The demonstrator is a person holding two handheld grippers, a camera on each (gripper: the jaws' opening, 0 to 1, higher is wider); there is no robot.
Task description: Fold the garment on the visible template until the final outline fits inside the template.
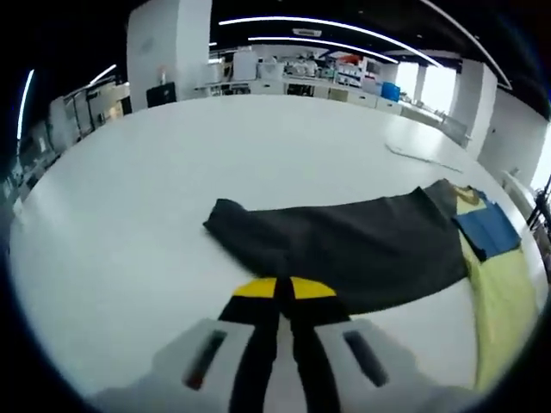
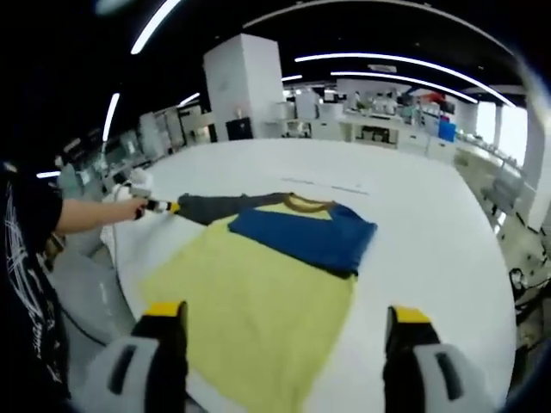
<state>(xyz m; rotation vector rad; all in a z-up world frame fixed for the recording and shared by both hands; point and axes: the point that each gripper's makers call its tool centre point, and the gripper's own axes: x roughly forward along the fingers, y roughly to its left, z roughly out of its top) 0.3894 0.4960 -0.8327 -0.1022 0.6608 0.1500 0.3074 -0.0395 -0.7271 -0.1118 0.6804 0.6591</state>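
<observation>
Stretching across nearly all of both views, the white tabletop carries everything and leaves wide bare room on every side of the work, apart from a thin strip of something lying far off in the left gripper view.

On it lies the yellow template, a flat sheet whose near corner comes close to the tabletop's edge in the right gripper view, so there is little margin on that side and plenty beyond.

The garment rests at the template's far end: a blue body with a yellowish collar, folded over on itself, and a dark grey part that reaches off the template onto bare tabletop. I judge that grey stretch is what keeps the outline too large, so it must come back over the yellow.

The left claw has its yellow-tipped jaws together at the near edge of the grey cloth; they look pinched on it, probably to lift that edge and carry it across, though the bite itself is hidden. In the right gripper view the same claw sits at the grey end, held by a person's hand.

The right claw hangs with jaws wide apart, holding nothing, above the template's near end, likely waiting to pin or take the opposite side.
</observation>
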